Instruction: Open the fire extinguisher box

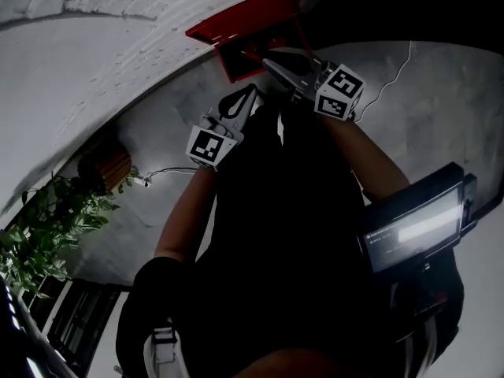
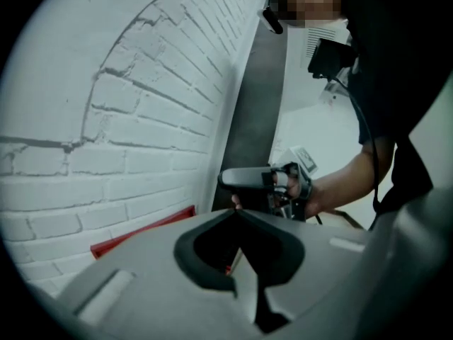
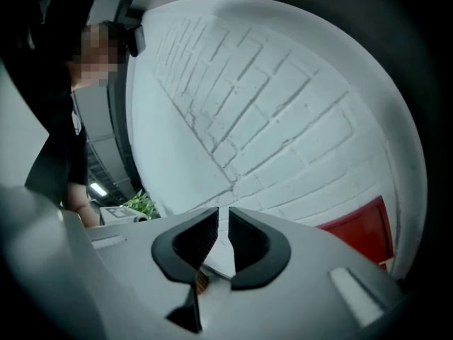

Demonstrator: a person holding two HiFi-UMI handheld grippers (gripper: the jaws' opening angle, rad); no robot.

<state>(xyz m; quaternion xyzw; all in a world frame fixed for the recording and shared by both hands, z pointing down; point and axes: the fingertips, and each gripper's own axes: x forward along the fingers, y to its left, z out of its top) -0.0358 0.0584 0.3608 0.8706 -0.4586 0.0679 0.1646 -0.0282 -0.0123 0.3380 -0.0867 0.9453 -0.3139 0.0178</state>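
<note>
Head view, left to right.
- **Plant:** leafy green potted plant at 8 o'clock, off-task.
- **Left gripper:** left gripper is at centre, jaws clenched tip to tip on nothing.
- **Box:** flat red metal fire extinguisher box hangs on the white brick wall, at 12 o'clock from both grippers. Its long axis runs roughly 8 to 2 o'clock. Can't tell if the door is ajar.
- **Right gripper:** right gripper has its tips just beside the box's lower edge, jaws released with a narrow gap and only wall showing through. It is nearer than the left, so probably the one to take the door edge.
- **Device:** dark device with a lit strip at 4 o'clock.

In the right gripper view the box sits at 3 o'clock of the jaws.
</note>
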